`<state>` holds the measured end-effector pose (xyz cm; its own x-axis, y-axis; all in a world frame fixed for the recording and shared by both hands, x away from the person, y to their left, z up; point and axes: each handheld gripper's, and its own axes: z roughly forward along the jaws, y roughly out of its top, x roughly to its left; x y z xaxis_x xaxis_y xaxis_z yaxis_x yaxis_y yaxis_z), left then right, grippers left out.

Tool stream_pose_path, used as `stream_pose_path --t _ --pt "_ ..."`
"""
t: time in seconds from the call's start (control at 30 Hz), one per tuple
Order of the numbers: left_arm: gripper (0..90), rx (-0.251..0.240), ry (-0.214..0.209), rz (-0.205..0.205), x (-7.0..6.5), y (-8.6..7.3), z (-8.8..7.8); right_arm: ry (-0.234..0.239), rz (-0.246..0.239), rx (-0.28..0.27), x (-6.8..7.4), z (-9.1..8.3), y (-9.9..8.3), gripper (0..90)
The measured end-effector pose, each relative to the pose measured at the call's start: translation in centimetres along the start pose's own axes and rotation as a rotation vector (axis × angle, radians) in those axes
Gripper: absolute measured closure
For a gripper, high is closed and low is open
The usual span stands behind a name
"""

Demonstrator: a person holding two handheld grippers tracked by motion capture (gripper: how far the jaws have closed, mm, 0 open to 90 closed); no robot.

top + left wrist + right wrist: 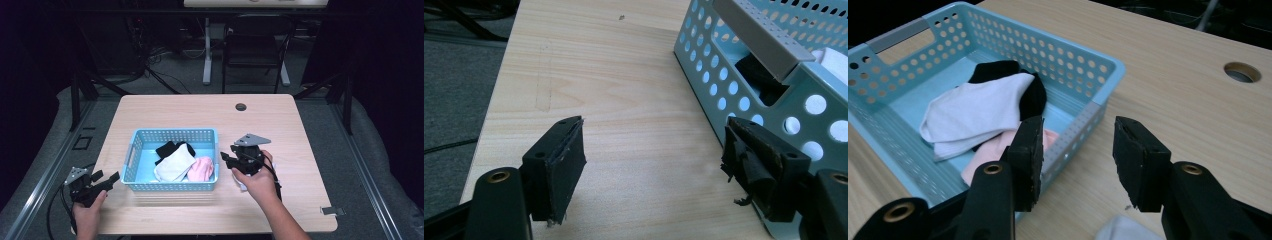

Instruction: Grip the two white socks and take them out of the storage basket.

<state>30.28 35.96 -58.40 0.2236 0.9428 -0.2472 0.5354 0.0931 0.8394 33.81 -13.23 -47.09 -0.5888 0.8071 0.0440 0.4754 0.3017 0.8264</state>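
**Both tongs empty beside the blue basket**

Left tongs [107,181] sat low at the table's near left corner, jaws spread wide with nothing between them, and their own view looked along bare wood at the basket's [744,80] perforated end wall and grey handle. Right tongs [231,159] hovered just off the basket's [175,134] right side, jaws apart and empty too; no pad was pressing on anything.

From above, three socks lay together in the basket: a black one [170,148] at the back, a white one [174,165] across the middle, a pink one [201,169] against the right end. The right tongs' view brought them close, the white sock [973,112] draped over the black one [1034,97], the pink one [985,160] half hidden behind a jaw. That same view caught a scrap of white cloth [1120,231] on the table under the tongs, which the high view showed as a pale patch [242,185] by the right hand [257,181].

Pale wood made up the table [300,130], with a round cable hole [241,106] near its far edge. Grey floor, dark cables and a chair frame stood beyond in a dim room.
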Motion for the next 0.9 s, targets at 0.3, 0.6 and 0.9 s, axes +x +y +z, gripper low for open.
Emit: stream_pose_path --t 0.3,0.6,0.9 --pt "25.0 -0.008 0.0 -0.002 0.0 0.0 0.0 0.073 -0.045 0.043 2.0 2.4 3.5 57.7" --pt "25.0 -0.002 -0.001 -0.002 0.1 0.0 0.0 0.106 -0.048 0.139 3.7 6.3 5.9 60.1" --pt "25.0 -0.002 -0.003 -0.005 0.2 0.0 0.0 0.121 0.029 0.291 4.6 10.8 6.9 62.8"
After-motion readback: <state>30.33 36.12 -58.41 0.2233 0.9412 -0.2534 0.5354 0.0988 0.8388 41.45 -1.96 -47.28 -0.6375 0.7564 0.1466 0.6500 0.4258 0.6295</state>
